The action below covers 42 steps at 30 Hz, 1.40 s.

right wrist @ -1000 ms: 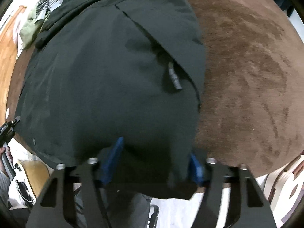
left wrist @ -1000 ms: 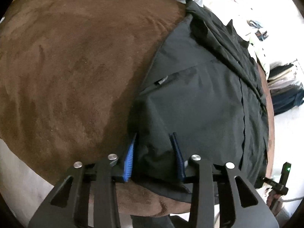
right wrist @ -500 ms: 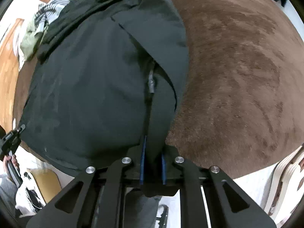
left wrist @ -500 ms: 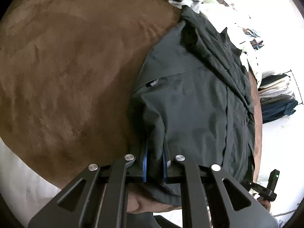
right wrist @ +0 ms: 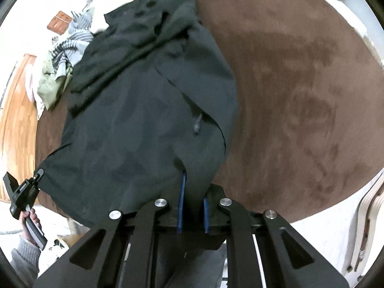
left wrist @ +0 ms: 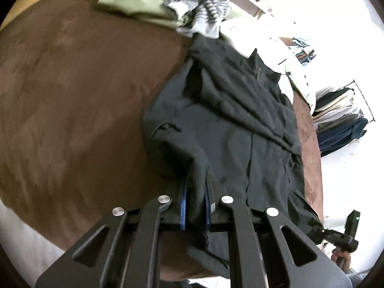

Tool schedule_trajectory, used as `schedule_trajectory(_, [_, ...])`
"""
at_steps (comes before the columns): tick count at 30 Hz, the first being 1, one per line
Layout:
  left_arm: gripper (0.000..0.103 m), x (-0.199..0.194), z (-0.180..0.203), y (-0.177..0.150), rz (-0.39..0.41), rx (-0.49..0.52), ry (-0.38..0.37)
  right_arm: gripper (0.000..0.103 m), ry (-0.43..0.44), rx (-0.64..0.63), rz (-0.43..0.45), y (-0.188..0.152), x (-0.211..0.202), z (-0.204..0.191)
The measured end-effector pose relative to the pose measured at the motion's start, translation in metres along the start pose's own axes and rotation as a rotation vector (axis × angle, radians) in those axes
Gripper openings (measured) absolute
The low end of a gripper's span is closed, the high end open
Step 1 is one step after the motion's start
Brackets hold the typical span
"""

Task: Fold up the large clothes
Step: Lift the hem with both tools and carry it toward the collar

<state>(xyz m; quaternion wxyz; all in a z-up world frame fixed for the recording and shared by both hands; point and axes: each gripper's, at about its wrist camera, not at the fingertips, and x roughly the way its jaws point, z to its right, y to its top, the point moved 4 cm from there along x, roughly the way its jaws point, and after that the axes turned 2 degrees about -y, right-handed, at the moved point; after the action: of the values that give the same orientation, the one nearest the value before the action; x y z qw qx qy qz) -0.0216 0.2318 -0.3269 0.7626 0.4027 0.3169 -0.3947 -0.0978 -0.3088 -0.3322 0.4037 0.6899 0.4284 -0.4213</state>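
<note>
The black garment was spread on the brown blanket. Its near hem was clamped by the left gripper and the right gripper, fabric being pinched between the blue pads.

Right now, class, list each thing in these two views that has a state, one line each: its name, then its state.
Left gripper: shut on the near edge of the black garment.
Right gripper: shut on the same near edge.
Black garment: spread on the brown surface, near edge gathered and pinched at two points.
Striped cloth: crumpled.
Green cloth: crumpled.
Brown surface: mostly bare.
</note>
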Motion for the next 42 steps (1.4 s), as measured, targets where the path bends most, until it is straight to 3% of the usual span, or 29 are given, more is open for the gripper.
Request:
schedule_trajectory(12, [0.013,-0.004,0.065,0.12,0.118,0.089,-0.068,0.008,-0.069,-0.037,0.2,0.113,-0.062,-0.037])
schedule_trajectory(19, [0.013,0.009,0.101,0.21,0.203,0.126,-0.131,0.008,-0.097,-0.033,0.328,0.21,-0.084,-0.066])
schedule_trajectory(25, [0.013,0.044,0.13,0.284,0.249,0.151,-0.156,0.008,-0.122,-0.081,0.414,0.301,-0.083,-0.09])
schedule_trajectory(30, [0.013,0.087,0.144,0.334,0.264,0.147,-0.147,0.008,-0.14,-0.119,0.428,0.373,-0.053,-0.102])
schedule_trajectory(37, [0.014,0.185,0.117,0.385,0.237,0.011,-0.095,0.008,-0.162,-0.189,0.395,0.461,0.039,-0.115])
schedule_trajectory(42, [0.014,0.249,0.112,0.407,0.233,0.063,-0.012,0.008,-0.17,-0.205,0.382,0.508,0.107,-0.113])
